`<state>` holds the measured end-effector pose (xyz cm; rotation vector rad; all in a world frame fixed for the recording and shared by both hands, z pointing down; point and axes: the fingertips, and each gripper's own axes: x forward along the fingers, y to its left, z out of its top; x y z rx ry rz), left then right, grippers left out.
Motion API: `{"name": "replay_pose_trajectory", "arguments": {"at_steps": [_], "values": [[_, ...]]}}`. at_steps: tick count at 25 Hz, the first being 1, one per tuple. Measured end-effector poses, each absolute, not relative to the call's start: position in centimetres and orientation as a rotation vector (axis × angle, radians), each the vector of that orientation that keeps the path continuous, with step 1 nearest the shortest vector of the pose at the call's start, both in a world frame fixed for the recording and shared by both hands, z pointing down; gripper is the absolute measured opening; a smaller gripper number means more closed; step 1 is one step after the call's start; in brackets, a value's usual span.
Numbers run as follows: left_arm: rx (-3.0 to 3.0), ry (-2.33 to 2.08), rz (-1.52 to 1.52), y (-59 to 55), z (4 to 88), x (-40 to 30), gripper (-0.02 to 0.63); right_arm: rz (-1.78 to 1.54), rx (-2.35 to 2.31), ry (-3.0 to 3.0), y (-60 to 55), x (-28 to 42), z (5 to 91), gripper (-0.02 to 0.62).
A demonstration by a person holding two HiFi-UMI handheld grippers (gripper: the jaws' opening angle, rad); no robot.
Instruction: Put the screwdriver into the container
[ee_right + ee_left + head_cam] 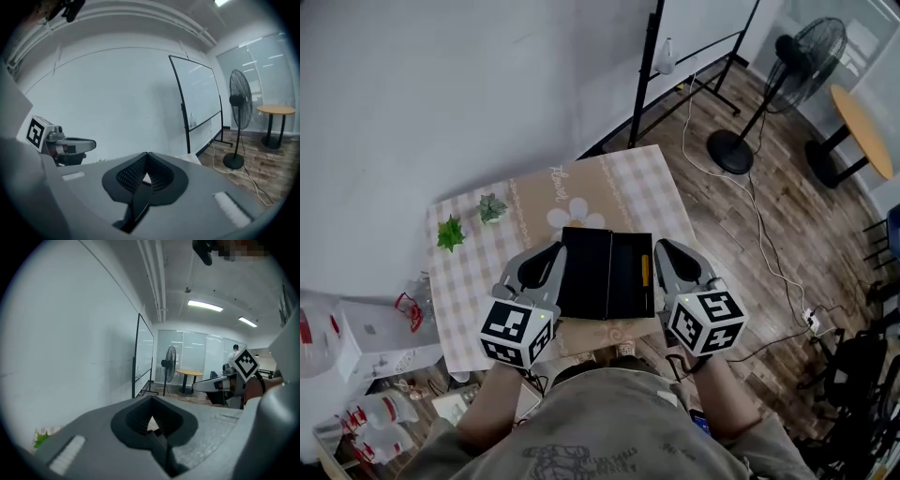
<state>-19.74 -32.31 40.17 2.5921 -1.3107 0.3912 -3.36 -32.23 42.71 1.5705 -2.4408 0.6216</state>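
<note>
A black open container (586, 274) lies on the checked tablecloth, right in front of me. A yellow screwdriver (645, 272) lies inside it along its right side. My left gripper (549, 255) rests at the container's left edge and my right gripper (662, 247) at its right edge, both shut and holding nothing. In the left gripper view the left gripper (152, 403) points up into the room with its jaws together; the right gripper's marker cube (245, 363) shows beyond. The right gripper (146, 158) looks the same in its own view, jaws closed, with the left gripper (61, 143) to its left.
Two small green plants (450, 232) (492, 207) stand at the table's far left. A whiteboard stand (649, 56), a floor fan (797, 66), a round table (861, 127) and cables (764, 234) lie beyond on the wooden floor. Bottles and boxes (366, 375) crowd the left.
</note>
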Motion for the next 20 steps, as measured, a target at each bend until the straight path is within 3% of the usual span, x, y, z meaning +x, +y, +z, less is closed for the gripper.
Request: {"name": "replay_pose_trajectory", "arguments": {"at_steps": [11, 20], "values": [[2.758, -1.380, 0.267, -29.7, 31.1, -19.0, 0.000, 0.220, 1.668, -2.629, -27.6, -1.5, 30.4, 0.028], [2.793, -1.376, 0.244, -27.1, 29.7, -18.4, 0.000, 0.131, 1.672, -2.654, -24.4, -0.9, 28.1, 0.026]]}}
